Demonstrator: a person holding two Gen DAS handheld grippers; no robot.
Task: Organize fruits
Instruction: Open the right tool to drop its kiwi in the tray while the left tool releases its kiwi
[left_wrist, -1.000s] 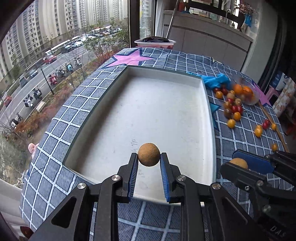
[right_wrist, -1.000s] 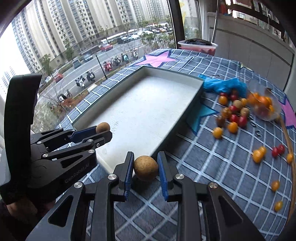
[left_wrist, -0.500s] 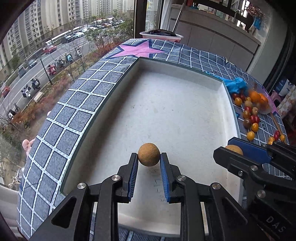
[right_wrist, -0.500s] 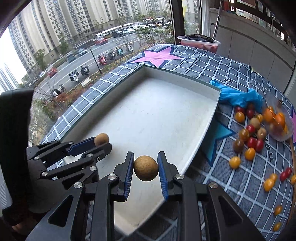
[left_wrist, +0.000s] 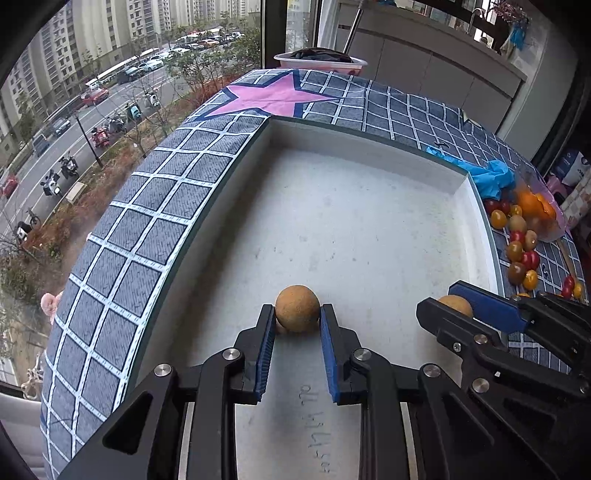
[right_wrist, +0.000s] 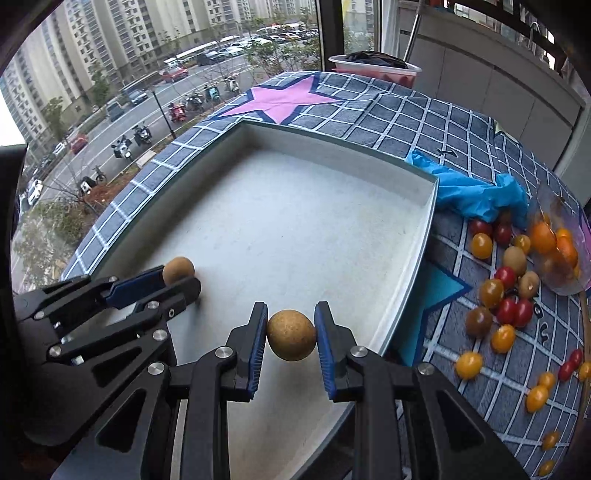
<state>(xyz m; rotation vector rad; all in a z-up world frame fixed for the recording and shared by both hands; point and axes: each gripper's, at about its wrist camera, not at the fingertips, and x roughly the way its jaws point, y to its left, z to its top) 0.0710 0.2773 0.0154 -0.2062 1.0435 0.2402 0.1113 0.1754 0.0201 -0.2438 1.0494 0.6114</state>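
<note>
Over the near left part of the white tray (left_wrist: 369, 221), the left tongs (left_wrist: 297, 325) are pinching a round brown fruit (left_wrist: 297, 308) between their blue pads, low above the tray floor; whether it touches the floor cannot be told. Just to the right, near the tray's right wall, the right tongs (right_wrist: 291, 334) are pinching a second brown fruit (right_wrist: 291, 334), which looks held a little higher. To set both down well, each fruit should probably be lowered until it rests on the floor before the pads part, and parted slowly, since round fruit is likely to roll; leaving some space between the two would keep them from knocking. Apart from what the tongs hold, the tray shows only its bare floor. Right of the tray, on the checked cloth of the counter (right_wrist: 424, 118), lie a blue glove (right_wrist: 476, 195) and loose small tomatoes (right_wrist: 506, 306), and a clear bag (right_wrist: 561, 251) at the right edge holds orange fruit
</note>
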